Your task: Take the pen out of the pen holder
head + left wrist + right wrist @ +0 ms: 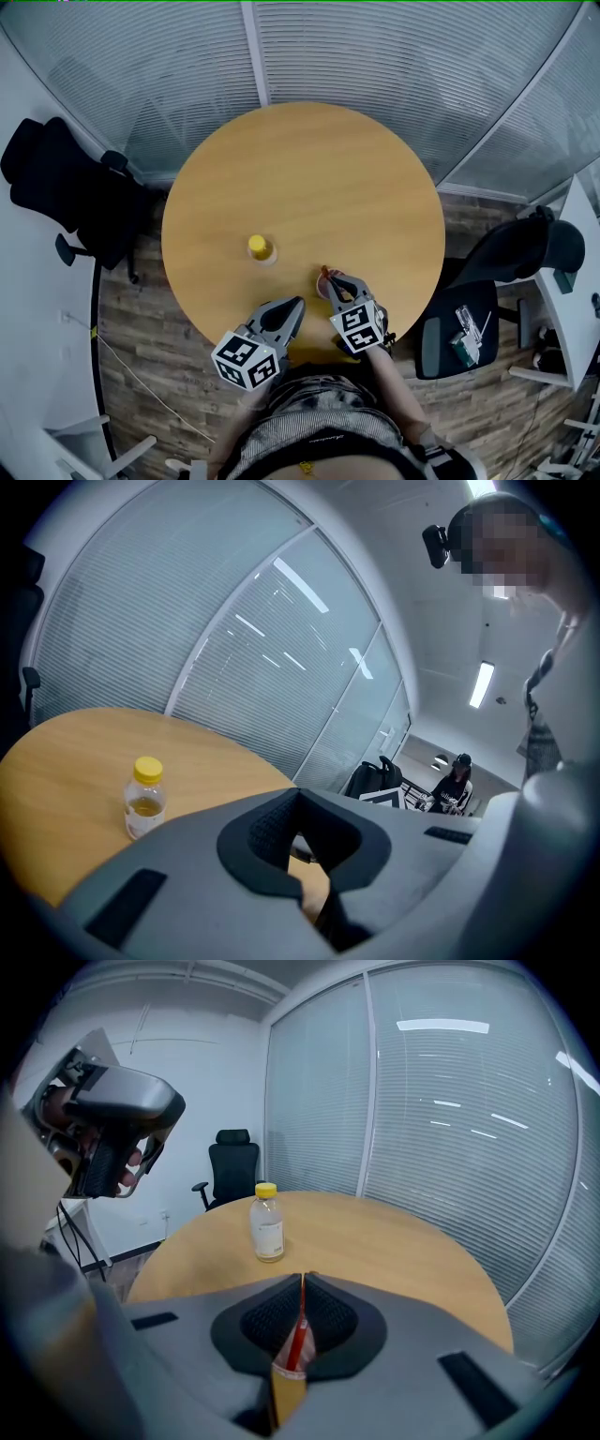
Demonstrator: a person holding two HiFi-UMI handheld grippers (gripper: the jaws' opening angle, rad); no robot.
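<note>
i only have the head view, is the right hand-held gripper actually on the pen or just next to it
observer: on it. the right gripper view shows the right hand-held gripper with its jaws closed on a thin red pen.
operator: and the left one, holding anything
observer: no. the left hand-held gripper has its jaws apart with nothing gripped.
operator: whats that yellow dot ahead of them
observer: a small clear bottle with a yellow cap, standing upright, with a white label.
</note>
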